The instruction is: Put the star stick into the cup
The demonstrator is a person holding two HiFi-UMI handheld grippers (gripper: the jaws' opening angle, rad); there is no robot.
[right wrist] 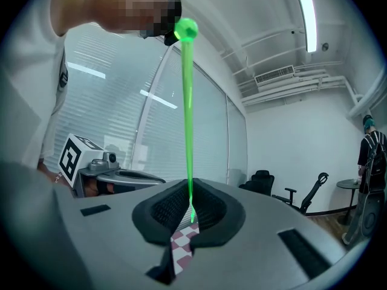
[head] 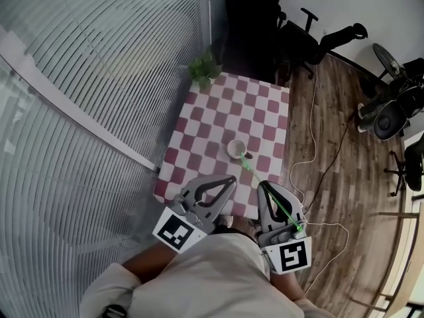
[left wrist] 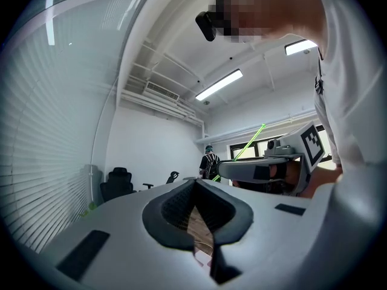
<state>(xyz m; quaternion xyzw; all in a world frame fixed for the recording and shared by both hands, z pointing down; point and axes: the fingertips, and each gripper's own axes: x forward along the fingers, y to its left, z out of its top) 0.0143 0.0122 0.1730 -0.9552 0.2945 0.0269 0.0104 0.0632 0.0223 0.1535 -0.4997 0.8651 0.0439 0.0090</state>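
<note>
While both tongs are hovering over the near edge of the checkered table (head: 218, 111), low in the middle of the head view, the right gripper (head: 262, 185) is clenching the green star stick (head: 273, 202). The stick is slanting from lower right up towards the centre, and its far end is coming close to the white cup (head: 236, 149). Just to the left, the left gripper (head: 231, 178) is sitting with its jaws closed together on nothing.

The cup (head: 236, 149) stands on the table (head: 199, 131), a plant (head: 204, 71) at its far end, chairs (head: 305, 38) behind, and at its near edge the left gripper (head: 232, 179) beside the right gripper (head: 262, 185), which holds the stick (head: 278, 204).
</note>
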